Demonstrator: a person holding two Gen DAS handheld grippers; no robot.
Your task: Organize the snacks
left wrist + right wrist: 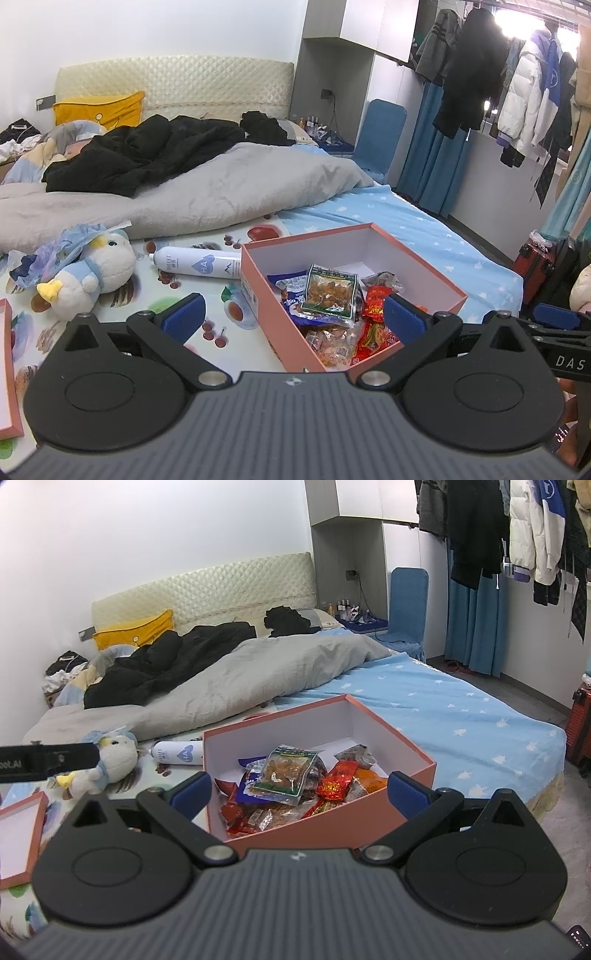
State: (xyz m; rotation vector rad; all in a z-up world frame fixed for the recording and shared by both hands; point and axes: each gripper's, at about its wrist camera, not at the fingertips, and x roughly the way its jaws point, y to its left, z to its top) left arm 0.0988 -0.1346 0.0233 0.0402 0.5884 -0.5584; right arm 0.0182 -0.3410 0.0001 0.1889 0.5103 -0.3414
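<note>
A pink cardboard box (325, 236) (406, 746) sits open on the bed and holds several snack packets. A clear green-edged packet of brown snacks (328, 291) (286, 771) lies on top, with red packets (375, 301) (334, 784) beside it. My left gripper (293, 317) is open and empty, above the box's near left side. My right gripper (301, 792) is open and empty, above the box's near edge. The right gripper also shows at the right edge of the left wrist view (554, 317). The left gripper shows at the left edge of the right wrist view (48, 760).
A white spray bottle (199, 263) (177, 752) lies left of the box. A plush duck (85, 269) (107, 760) lies further left. The box's pink lid (9, 369) (20, 834) lies at the left. A grey blanket (207, 192) and black clothes cover the bed behind.
</note>
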